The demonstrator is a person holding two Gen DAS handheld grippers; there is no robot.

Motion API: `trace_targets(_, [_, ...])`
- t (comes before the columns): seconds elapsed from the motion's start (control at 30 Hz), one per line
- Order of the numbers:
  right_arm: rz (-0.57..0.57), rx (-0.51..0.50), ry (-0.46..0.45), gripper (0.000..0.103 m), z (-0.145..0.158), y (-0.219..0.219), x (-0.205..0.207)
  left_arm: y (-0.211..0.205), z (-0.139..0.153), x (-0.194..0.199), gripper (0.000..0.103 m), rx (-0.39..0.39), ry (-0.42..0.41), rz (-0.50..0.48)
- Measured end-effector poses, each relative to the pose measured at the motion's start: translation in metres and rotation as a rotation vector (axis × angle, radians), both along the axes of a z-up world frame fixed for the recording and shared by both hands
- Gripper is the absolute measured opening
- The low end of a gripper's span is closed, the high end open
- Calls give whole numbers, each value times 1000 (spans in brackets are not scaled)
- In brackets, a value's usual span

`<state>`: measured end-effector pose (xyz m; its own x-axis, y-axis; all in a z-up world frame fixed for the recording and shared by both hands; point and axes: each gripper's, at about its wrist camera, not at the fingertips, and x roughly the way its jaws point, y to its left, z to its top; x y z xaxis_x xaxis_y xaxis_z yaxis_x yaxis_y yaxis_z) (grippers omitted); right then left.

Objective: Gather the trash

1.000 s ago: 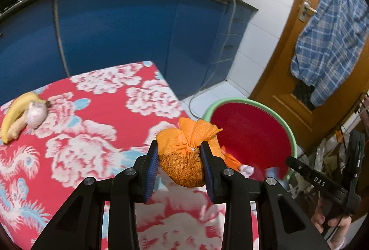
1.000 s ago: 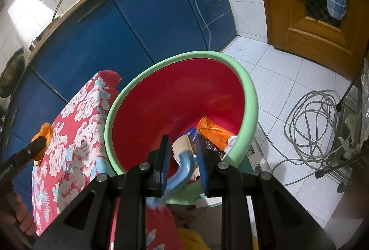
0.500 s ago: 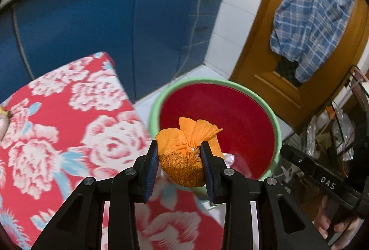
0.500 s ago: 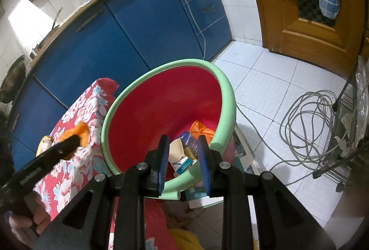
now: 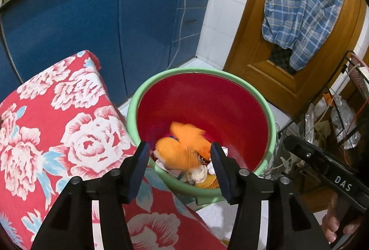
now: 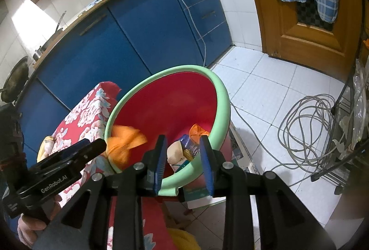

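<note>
Orange bundle (image 5: 182,150) blurred, loose over the bin (image 5: 269,120) mouth — clear of both pads; left gripper (image 5: 180,160) just opened wide, nothing between its jaws. Right gripper (image 6: 183,157) just parted a little, empty; best held clear — next reach probably back toward the table (image 5: 57,116).

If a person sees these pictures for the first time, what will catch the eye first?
The red bin with a green rim, on the floor beside the flowered cloth. A blurred orange bag is dropping into it from the left tool, whose jaws have just been opening and hold nothing.
</note>
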<state>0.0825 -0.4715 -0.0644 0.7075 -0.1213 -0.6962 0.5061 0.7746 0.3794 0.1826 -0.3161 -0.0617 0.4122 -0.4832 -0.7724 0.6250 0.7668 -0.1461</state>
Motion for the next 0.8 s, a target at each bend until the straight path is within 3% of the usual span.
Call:
trace_targets(0.67, [106,-63,-54,51,34,62,-14,76,31,-23,58,-22,-46,127])
trace_targets(0.8, [127,-72,-65,55,39,78,-17,95,37,-30,66,-18,-56,174])
